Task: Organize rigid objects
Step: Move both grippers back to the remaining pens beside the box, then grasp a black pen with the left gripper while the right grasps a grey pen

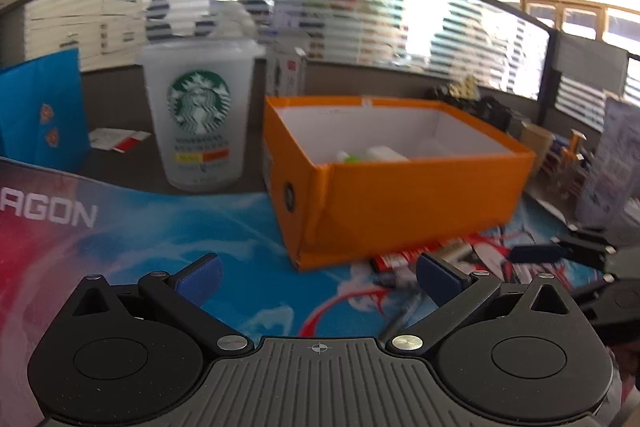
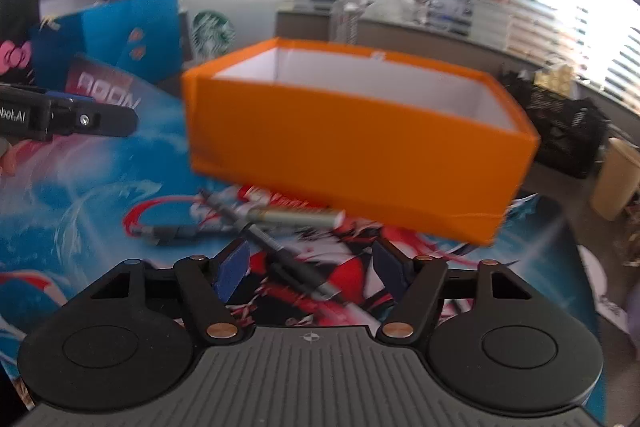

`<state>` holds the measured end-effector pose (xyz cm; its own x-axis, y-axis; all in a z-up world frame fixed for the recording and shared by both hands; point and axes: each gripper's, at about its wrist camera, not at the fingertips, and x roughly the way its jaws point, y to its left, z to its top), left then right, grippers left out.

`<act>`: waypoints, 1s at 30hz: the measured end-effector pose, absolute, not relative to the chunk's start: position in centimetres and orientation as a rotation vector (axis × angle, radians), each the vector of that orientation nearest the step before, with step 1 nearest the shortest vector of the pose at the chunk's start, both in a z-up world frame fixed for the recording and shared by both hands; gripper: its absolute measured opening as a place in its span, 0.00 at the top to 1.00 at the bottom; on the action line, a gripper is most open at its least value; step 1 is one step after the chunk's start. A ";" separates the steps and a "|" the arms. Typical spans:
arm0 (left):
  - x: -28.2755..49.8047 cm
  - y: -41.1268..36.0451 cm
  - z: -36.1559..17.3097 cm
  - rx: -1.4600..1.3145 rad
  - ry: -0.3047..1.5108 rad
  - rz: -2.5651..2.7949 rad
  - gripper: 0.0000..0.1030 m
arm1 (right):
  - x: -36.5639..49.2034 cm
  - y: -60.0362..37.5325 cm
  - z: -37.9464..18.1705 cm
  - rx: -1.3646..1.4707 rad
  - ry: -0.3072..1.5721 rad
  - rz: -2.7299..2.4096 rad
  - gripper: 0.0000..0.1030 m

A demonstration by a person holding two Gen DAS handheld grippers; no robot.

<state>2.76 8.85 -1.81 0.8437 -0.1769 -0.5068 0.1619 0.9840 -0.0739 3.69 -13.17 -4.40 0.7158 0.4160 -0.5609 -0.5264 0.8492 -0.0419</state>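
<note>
Right gripper (image 2: 310,267) spread wide, black pen (image 2: 294,263) between fingers, orange box (image 2: 352,147) beyond

Bright window glare, motion blur, fisheye warping

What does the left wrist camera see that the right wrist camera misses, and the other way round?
Only the left wrist view looks into the orange box, where white and green items lie. Only the right wrist view shows the black pen lying between the open right gripper fingers, and a pink bow. Both show the box, the Starbucks cup, the blue bag and the printed mat.
</note>
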 end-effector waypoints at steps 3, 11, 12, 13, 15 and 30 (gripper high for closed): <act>2.6 7.8 -2.7 -0.001 0.561 -0.228 0.00 | 4.2 -12.6 -5.2 -0.197 0.591 0.561 0.41; 3.7 5.8 -5.2 0.038 0.601 -0.332 0.28 | 6.5 -12.2 -6.0 -0.159 0.635 0.592 0.64; 3.9 5.6 -5.5 0.037 0.617 -0.350 0.36 | 6.6 -12.2 -6.0 -0.165 0.640 0.593 0.65; 4.2 5.5 -5.9 0.031 0.642 -0.371 0.55 | 6.6 -12.3 -6.0 -0.173 0.637 0.593 0.67; 4.2 5.2 -6.4 0.034 0.639 -0.385 0.67 | 6.3 -12.1 -6.0 -0.201 0.632 0.581 0.71; 1.4 4.5 -6.1 0.044 0.675 -0.422 0.90 | 2.6 -13.5 -5.7 -0.175 0.670 0.565 0.79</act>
